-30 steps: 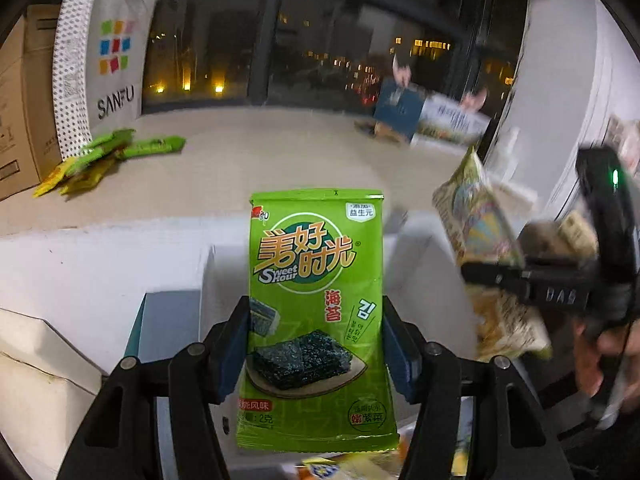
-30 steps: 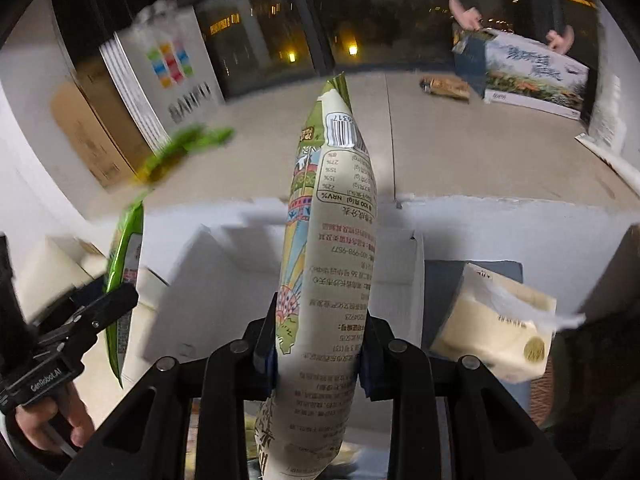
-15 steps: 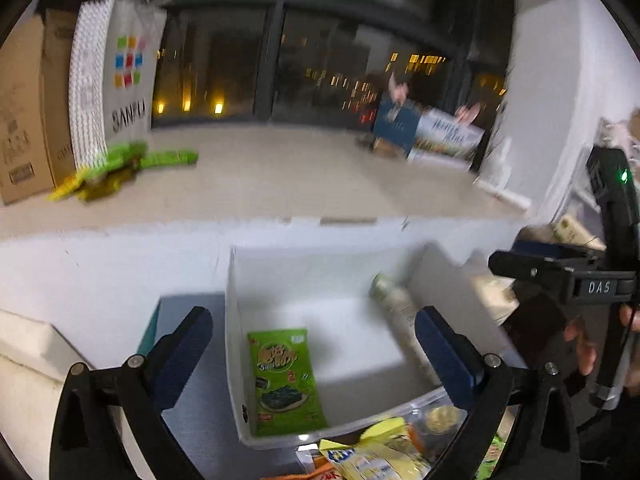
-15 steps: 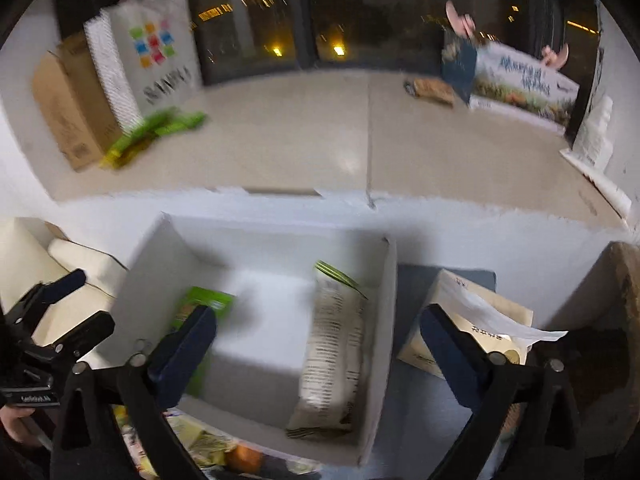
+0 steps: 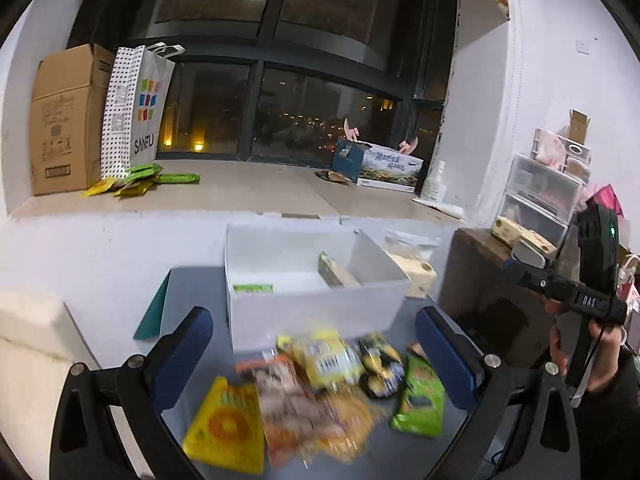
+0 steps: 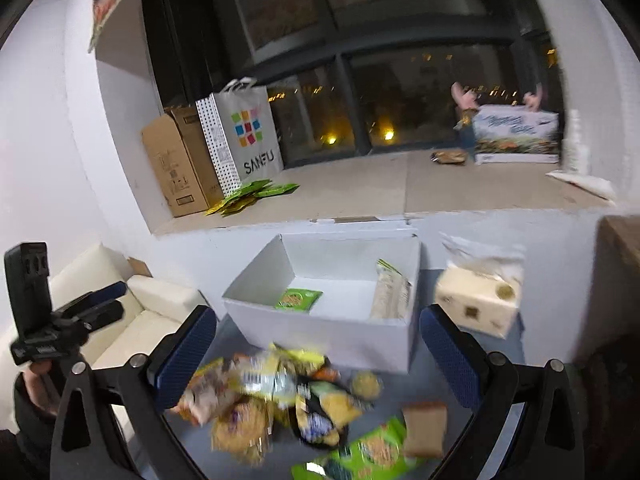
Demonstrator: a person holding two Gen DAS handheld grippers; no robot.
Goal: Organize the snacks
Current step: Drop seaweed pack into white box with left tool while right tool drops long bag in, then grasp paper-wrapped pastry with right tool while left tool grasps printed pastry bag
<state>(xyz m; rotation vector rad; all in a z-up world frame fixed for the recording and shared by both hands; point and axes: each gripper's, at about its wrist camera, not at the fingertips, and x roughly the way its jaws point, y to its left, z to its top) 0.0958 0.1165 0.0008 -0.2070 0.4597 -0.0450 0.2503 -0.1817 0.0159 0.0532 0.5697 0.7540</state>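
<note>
Both sets of jaws stand wide apart and hold nothing. The left gripper [image 5: 314, 354] and right gripper [image 6: 318, 354] hover over the loose snack pile [image 5: 316, 392] at the bench's near edge, likely placed there to pick the next packet. The pile is blurred; a yellow packet [image 5: 226, 426] and a green packet [image 5: 420, 404] lie flat at its two ends, long axes running roughly toward the box.

Just beyond the pile sits the white box [image 6: 320, 330], open-topped near the bench's far edge, against the wall below the window ledge. Inside, a green seaweed packet [image 6: 298, 299] lies flat on the left of the floor, and a long pale snack bag [image 6: 390, 294] leans along the right wall, its long axis running front to back. A tissue pack [image 6: 478, 300] stands just beside the box on the right.
</note>
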